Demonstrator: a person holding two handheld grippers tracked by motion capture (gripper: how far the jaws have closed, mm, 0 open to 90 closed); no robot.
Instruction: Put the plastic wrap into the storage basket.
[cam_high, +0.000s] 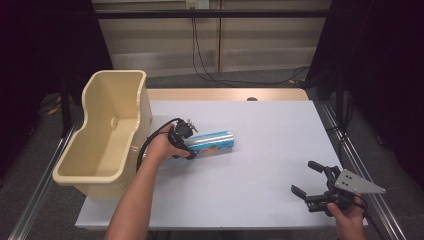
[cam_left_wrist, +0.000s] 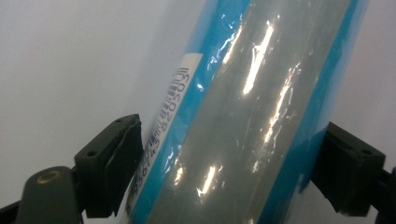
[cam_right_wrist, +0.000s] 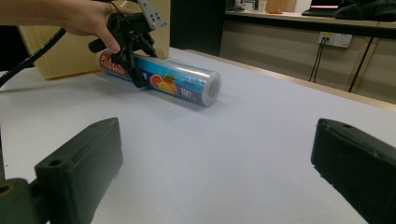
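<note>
L gripper (cam_high: 186, 142) sits over the near-bin end of the roll (cam_high: 214, 142), which lies on its side mid-table, just right of the bin (cam_high: 107, 132). In the left gripper view the jaws stand on either side of the roll (cam_left_wrist: 252, 116), pads at or very close to the wrap; can't tell for sure if they're pressing yet or just bracketing it, so grip looks partial at best. R gripper (cam_high: 316, 192) is well apart at the near right corner, jaws wide open, nothing in them, pointing back at the roll (cam_right_wrist: 161, 80). Risks, as I judge them: wrap is glossy film on a round body, so pads could slip or the roll could squirt out fwd if squeezed off-centre. Grip is near one end, not the middle, so on lift the far end prob droops & the roll twists in the jaws. If it's headed for the bin, a drooping end could catch the rim. A roll dropped on the table (cam_high: 260, 165) may run off the edge.
</note>
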